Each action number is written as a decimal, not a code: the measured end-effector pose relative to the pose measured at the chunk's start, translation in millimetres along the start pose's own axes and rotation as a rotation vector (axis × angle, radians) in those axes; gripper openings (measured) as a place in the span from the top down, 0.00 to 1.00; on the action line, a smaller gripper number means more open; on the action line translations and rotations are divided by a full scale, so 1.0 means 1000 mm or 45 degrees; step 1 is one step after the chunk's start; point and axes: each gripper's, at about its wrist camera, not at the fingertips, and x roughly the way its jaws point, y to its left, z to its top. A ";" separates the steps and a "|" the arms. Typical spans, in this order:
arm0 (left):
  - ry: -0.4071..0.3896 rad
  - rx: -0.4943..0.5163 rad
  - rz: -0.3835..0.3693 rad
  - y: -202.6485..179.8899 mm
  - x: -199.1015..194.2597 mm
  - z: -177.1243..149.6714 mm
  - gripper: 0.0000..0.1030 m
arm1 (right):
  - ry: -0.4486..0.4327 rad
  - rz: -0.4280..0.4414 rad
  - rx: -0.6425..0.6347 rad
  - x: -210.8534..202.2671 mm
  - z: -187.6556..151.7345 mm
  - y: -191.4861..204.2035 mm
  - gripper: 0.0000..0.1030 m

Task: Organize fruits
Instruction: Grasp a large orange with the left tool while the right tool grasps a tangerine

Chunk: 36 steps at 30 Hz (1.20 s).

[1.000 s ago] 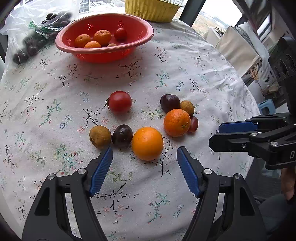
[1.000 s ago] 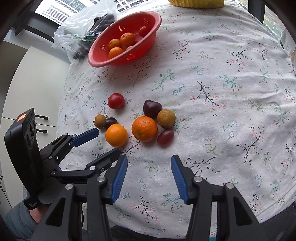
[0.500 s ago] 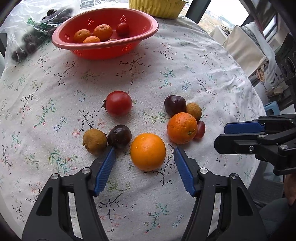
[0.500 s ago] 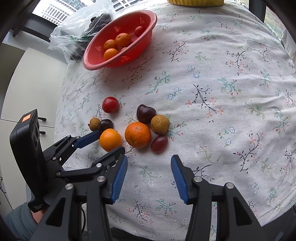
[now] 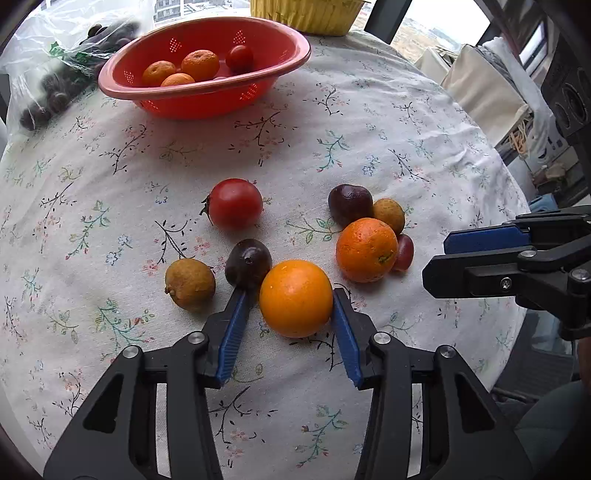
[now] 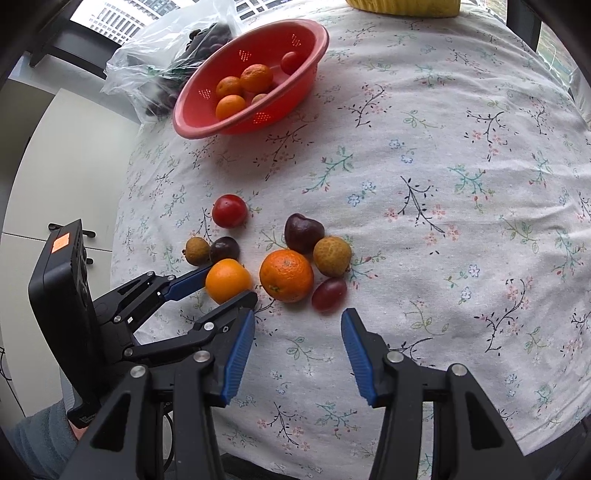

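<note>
My left gripper (image 5: pixel 291 314) is open with its two blue pads on either side of a smooth orange (image 5: pixel 295 297) on the flowered tablecloth; the right pad touches it, the left stands just off it. The same orange shows in the right wrist view (image 6: pixel 227 280). Around it lie a dark plum (image 5: pixel 248 261), a brown longan (image 5: pixel 190 283), a red tomato (image 5: pixel 235 202), a rough tangerine (image 5: pixel 366 249), another plum (image 5: pixel 349 204), a lychee (image 5: pixel 388 215) and a red grape (image 5: pixel 404 252). My right gripper (image 6: pixel 297 349) is open and empty, just short of the grape (image 6: pixel 328 293).
A red colander (image 5: pixel 207 98) with several tangerines and a small tomato stands at the far side. A plastic bag of dark grapes (image 5: pixel 48 92) lies to its left. A yellow container (image 5: pixel 306 14) stands behind. The round table's edge (image 5: pixel 517 206) drops off at the right.
My left gripper has moved forward so the smooth orange now sits between its pads, and the jaws have narrowed around it. The right gripper has crept slightly nearer to the fruit.
</note>
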 end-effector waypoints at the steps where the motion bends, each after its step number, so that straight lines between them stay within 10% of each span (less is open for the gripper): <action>1: 0.001 0.002 -0.003 -0.001 0.000 0.000 0.66 | -0.002 0.002 -0.004 0.000 0.001 0.002 0.49; 36: -0.049 -0.083 -0.107 0.027 -0.040 -0.041 0.66 | 0.128 -0.257 -0.227 0.045 0.026 0.049 0.49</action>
